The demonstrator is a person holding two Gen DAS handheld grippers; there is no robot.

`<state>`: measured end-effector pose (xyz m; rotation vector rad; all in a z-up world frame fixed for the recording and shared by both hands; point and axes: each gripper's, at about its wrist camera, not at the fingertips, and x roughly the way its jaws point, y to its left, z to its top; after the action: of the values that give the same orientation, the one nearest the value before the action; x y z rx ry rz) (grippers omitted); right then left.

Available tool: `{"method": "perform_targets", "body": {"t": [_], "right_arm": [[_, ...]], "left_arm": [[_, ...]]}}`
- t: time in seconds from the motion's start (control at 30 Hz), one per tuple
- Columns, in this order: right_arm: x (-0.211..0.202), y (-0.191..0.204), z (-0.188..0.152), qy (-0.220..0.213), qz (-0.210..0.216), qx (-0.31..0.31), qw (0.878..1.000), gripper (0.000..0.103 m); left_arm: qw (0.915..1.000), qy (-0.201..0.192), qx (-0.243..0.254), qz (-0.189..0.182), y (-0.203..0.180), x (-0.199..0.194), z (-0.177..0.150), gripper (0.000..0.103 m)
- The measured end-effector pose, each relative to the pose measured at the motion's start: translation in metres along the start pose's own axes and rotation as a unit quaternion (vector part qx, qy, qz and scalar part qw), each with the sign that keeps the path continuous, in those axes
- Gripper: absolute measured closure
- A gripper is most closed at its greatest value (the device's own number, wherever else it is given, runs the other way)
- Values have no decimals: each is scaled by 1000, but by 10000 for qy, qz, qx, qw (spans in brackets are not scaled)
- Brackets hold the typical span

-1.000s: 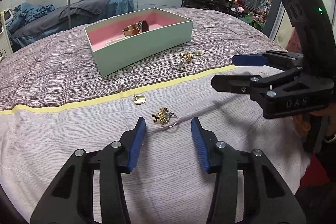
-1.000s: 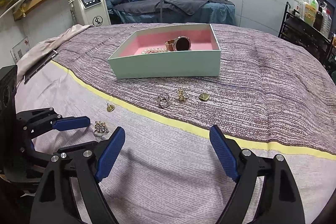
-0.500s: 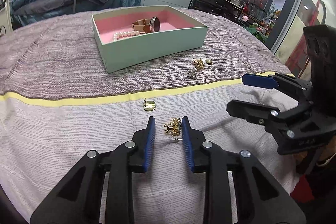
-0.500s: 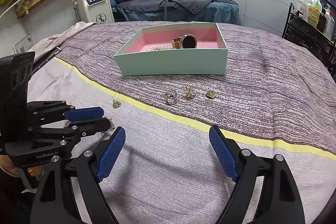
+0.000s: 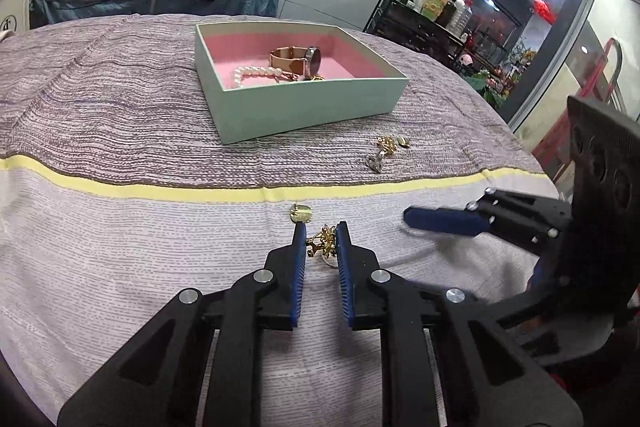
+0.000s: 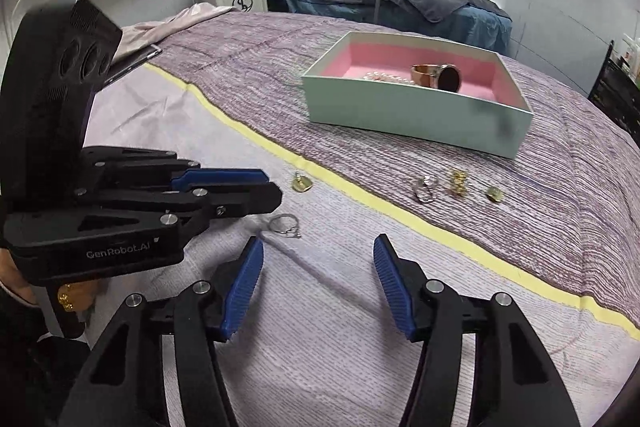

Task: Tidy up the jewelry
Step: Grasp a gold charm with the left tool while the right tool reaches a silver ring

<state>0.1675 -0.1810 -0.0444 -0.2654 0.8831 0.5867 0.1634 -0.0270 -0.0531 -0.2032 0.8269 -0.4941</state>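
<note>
Low centre of the left wrist view, the left gripper (image 5: 321,241) has its jaws pinched on the gold flower ring (image 5: 322,242). Only the right wrist view shows the ring's silver band (image 6: 283,225) poking out on the bed cover (image 6: 360,347), before the right gripper (image 6: 318,281), jaws wide and empty. Beyond, a gold charm (image 5: 301,214), then the mint box (image 5: 304,103) holding a watch (image 5: 298,61).
</note>
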Motion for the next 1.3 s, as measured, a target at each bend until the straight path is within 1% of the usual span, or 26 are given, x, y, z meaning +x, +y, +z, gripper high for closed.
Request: {"method": "perform_targets", "body": {"t": [0.07,0.17,0.23,0.33,0.5,0.6,0.63,0.67,0.83,1.03,1.3], "right_arm": [[8,3,4,135,-4,-1,9999,56],[13,4,7,193,51,89,9998,58],[16,5,11,245,31,74,9997,61],[21,10,13,307,-82,-43,9995,64],[25,17,14,319,-270,-294,9987,66],[25,20,13,306,-207,-359,9987,78],[25,21,14,306,-173,-377,9987,83],[25,22,14,297,-165,-395,9986,85],[22,16,15,259,-7,-213,9994,85],[8,11,16,59,138,-70,9999,85],[-12,-5,24,-212,134,82,9997,85]], "left_arm": [[10000,-24,-18,68,3,-1,0,87],[9997,-53,1,228,8,-4,-1,87],[9996,-55,-44,261,13,-5,-2,87],[9994,-45,-101,329,20,-6,-2,87],[9992,-24,-138,378,26,-5,-4,87],[9993,1,-121,366,26,-4,-5,87],[9993,11,-114,358,25,-3,-5,87],[9993,19,-108,349,25,-3,-5,87],[9994,33,-75,345,23,-3,-6,87],[9992,7,-19,400,24,-7,-2,87],[9989,-115,263,371,15,-16,10,87]]}}
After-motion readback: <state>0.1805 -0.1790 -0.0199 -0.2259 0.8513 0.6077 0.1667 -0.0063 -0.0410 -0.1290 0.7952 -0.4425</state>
